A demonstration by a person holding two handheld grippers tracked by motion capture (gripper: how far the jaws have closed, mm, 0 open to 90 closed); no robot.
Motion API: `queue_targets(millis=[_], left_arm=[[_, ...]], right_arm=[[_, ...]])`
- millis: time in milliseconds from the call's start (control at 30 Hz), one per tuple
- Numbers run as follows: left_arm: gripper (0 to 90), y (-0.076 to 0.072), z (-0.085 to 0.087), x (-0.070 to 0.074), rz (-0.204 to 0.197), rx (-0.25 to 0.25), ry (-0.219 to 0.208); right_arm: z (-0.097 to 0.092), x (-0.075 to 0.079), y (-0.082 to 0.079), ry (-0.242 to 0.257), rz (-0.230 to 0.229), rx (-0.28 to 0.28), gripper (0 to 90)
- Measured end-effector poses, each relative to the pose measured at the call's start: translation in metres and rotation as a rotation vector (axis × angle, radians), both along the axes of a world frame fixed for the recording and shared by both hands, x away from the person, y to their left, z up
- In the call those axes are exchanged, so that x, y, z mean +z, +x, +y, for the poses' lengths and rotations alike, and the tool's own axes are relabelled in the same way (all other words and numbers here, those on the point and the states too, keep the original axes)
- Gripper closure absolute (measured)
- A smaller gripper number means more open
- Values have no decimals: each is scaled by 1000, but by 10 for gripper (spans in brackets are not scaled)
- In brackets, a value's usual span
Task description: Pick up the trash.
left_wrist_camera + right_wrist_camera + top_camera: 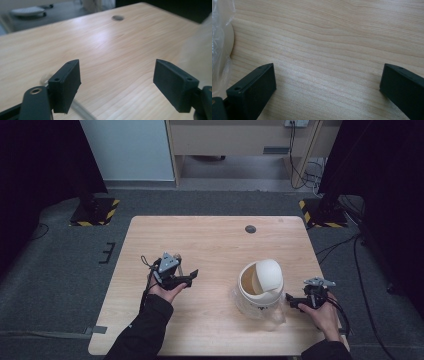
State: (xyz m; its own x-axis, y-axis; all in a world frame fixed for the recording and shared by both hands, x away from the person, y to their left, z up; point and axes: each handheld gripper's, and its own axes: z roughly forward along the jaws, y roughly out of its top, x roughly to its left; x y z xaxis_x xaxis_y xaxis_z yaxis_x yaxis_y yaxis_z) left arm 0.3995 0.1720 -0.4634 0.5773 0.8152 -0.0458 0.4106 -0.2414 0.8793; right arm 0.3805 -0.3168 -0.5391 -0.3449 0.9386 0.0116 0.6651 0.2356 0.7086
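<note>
Here, left hand-held gripper [187, 279] and right hand-held gripper [294, 301] gape wide, empty; white container [260, 287] contents unclear.

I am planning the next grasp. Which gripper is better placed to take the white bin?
Probably the right gripper: it is open beside the white bin. The left gripper, also open, is farther away across bare table.

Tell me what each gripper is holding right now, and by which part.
Nothing is held. The left gripper and the right gripper are both open over bare table, with the white container ungrasped between them.
</note>
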Motion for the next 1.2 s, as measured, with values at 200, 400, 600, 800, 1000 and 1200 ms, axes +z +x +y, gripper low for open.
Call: queue_targets(millis=[200, 400, 600, 800, 1000, 1200], left_arm=[[259, 20, 8, -34, 77, 106, 81], [290, 34, 3, -57, 124, 163, 148], [355, 39, 3, -70, 184, 198, 167], [489, 37, 7, -70, 182, 203, 152], [677, 35, 12, -68, 191, 177, 158], [790, 31, 20, -66, 220, 133, 146]], right_arm=[[0, 0, 0, -1, -1, 1, 9], [0, 0, 0, -1, -1, 1, 9], [0, 0, 0, -1, -1, 1, 9], [0, 0, 0, -1, -1, 1, 9], [0, 0, 0, -1, -1, 1, 9], [0, 0, 0, -1, -1, 1, 9]])
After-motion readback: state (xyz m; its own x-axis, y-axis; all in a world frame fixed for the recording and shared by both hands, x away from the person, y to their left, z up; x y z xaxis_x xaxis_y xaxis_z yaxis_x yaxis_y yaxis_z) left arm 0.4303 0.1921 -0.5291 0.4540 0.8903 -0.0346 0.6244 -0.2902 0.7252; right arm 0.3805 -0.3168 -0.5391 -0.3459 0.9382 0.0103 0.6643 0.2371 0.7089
